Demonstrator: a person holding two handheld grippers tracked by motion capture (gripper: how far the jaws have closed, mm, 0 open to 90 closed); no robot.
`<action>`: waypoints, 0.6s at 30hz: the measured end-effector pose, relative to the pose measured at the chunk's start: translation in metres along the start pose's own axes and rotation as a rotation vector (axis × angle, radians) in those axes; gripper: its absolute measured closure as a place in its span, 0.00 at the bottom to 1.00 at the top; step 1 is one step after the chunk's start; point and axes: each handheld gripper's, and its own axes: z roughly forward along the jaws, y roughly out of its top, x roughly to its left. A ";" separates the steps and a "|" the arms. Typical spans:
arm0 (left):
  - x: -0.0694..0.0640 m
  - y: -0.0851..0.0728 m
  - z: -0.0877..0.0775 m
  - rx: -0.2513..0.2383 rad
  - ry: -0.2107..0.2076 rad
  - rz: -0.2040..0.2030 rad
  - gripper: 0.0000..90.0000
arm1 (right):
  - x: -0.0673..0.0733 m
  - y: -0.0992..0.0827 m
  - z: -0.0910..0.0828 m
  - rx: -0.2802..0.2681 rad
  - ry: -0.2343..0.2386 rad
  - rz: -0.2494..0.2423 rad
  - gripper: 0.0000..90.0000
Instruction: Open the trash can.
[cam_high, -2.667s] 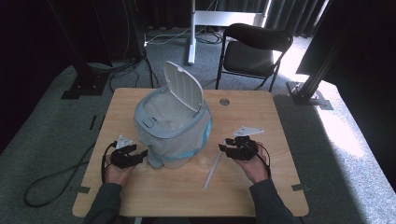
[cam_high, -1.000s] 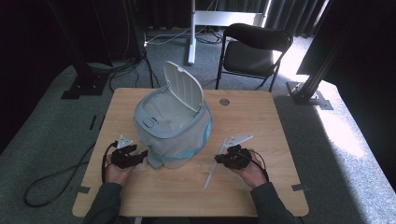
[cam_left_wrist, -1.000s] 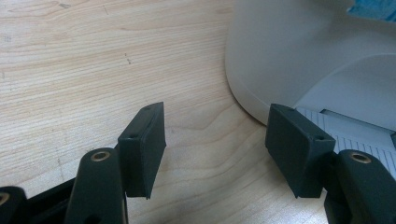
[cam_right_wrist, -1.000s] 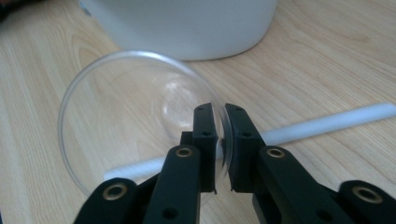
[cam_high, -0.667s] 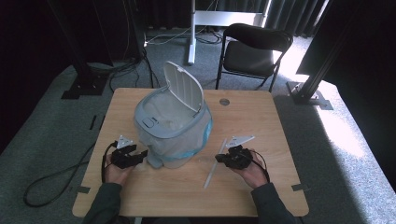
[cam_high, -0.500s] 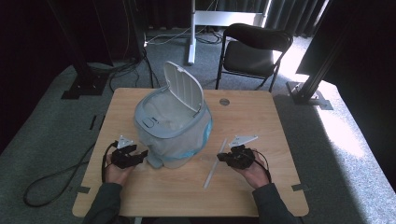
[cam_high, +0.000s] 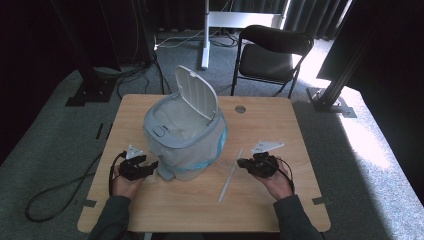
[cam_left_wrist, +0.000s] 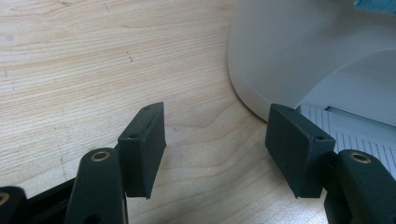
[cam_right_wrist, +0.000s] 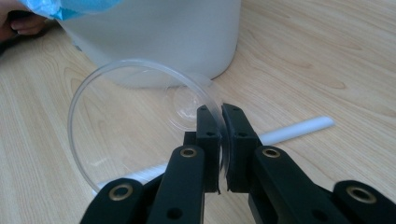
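Fingers: your right gripper pinches rim of clear plastic cup, cup on its side beside grey bin; white straw beneath. Your left gripper spread, empty, at bin base.

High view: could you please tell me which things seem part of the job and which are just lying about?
In use:
- bin, lid up
- clear cup, pinched by right tool
- left tool, open beside the bin
- white straw

Lying about:
- folding chair
- floor cables
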 end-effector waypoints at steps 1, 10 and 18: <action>0.000 0.000 0.000 0.001 -0.001 0.000 0.43 | 0.000 0.000 -0.001 -0.001 -0.001 0.004 0.96; 0.003 -0.001 0.002 0.010 0.001 -0.008 0.43 | -0.003 0.002 -0.009 -0.022 -0.013 0.007 0.96; 0.005 -0.002 0.002 0.013 0.005 -0.019 0.43 | -0.006 0.005 -0.016 -0.036 -0.021 0.008 0.96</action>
